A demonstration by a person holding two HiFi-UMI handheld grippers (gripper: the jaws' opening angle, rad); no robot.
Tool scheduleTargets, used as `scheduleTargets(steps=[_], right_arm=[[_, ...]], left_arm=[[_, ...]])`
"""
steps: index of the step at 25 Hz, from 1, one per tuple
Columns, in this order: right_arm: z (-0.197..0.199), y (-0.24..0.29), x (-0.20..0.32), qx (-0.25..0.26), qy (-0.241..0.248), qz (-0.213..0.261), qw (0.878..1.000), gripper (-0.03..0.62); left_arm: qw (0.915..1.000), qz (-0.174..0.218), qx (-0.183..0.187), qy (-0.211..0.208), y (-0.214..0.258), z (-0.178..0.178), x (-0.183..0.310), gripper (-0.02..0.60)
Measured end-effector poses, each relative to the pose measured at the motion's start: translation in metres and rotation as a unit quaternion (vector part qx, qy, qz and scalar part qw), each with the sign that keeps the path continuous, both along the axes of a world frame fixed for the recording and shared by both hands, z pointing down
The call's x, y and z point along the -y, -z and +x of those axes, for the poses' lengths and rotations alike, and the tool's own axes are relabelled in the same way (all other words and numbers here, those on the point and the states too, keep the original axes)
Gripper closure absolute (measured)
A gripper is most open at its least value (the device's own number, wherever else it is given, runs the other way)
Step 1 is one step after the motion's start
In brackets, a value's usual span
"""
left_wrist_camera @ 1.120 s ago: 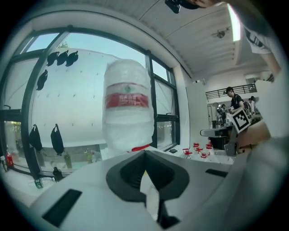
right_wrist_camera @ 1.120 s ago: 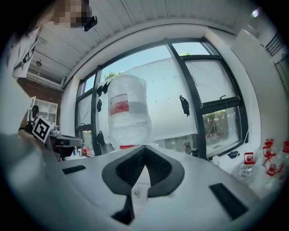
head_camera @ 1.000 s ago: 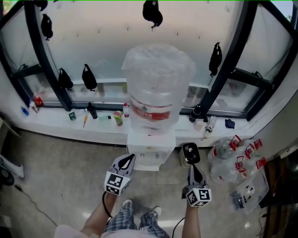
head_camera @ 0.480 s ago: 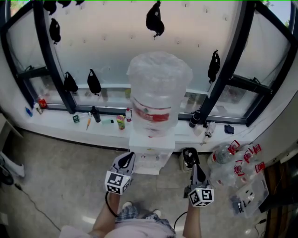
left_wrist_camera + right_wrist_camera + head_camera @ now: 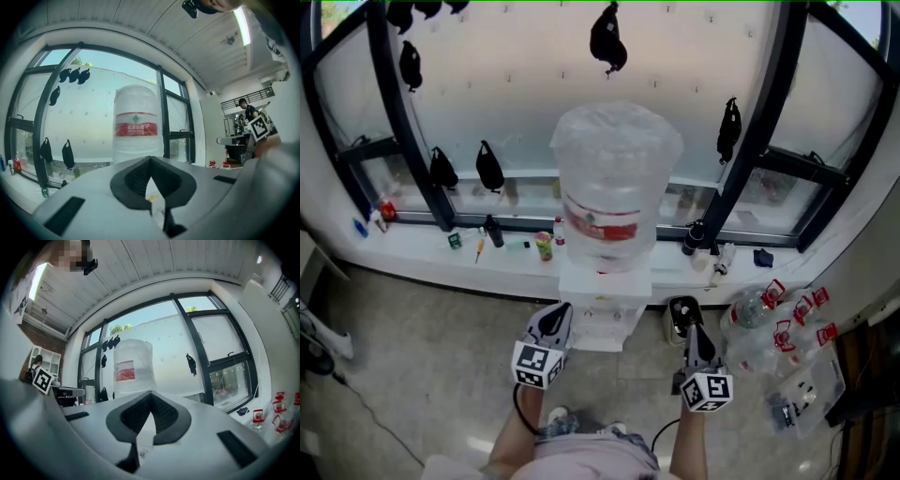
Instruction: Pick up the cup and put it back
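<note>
Cup: no drinking cup can be told for certain in any view. The nearest candidate is a small green-and-yellow container (image 5: 543,246) on the long white window sill (image 5: 422,246), at 10 o'clock from the dispenser, but it is too small to name.
Dispenser: a white box-shaped water dispenser (image 5: 602,302) stands mid-frame in the head view. It carries a big clear plastic water bottle with a red label (image 5: 614,178). From above, the bottle hides the tap area.
Left claw: the grey two-jaw left gripper (image 5: 554,319) sits at 7 o'clock of the dispenser, close to its front and aimed at it. Its jaws are pressed together with nothing between them.
Right claw: the grey two-jaw right gripper (image 5: 693,333) sits at 5 o'clock of the dispenser, just beside a small black open-topped container (image 5: 682,313). Its jaws are likewise closed on nothing.
Clutter: a heap of clear plastic bottles with red caps (image 5: 769,323) lies on the floor at 4 o'clock, well apart from both claws.
Done: as far as the views show, nothing; no cup is held or lifted.
Left: seemingly the whole job. The cup must be found, one claw opened around it, the cup raised and then set down where it stood.
Caveat: empty closed claws would also fit a cup already returned, and the views cannot decide this.
</note>
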State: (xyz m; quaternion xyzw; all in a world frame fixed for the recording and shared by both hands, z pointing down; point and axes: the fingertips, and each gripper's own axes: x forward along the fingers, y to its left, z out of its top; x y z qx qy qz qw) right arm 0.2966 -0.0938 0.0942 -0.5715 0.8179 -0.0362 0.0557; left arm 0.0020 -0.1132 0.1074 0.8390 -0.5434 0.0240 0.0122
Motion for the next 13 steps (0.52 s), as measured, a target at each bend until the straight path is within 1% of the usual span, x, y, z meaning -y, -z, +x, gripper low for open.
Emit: scheduleTargets(steps=[6, 13], right_arm=[[0.0016, -0.0017, 0.0001, -0.001, 0.001, -0.003, 1.000, 0.579], [0.0026, -0.0019, 0.0050, -0.008, 0.002, -0.004, 1.000, 0.579]], left_arm=[[1.0000, 0.004, -0.002, -0.001, 0.0030, 0.0025, 0.0017, 0.557], [0.9998, 0.008, -0.016, -0.006, 0.0055, 0.0065, 0.0074, 0.557]])
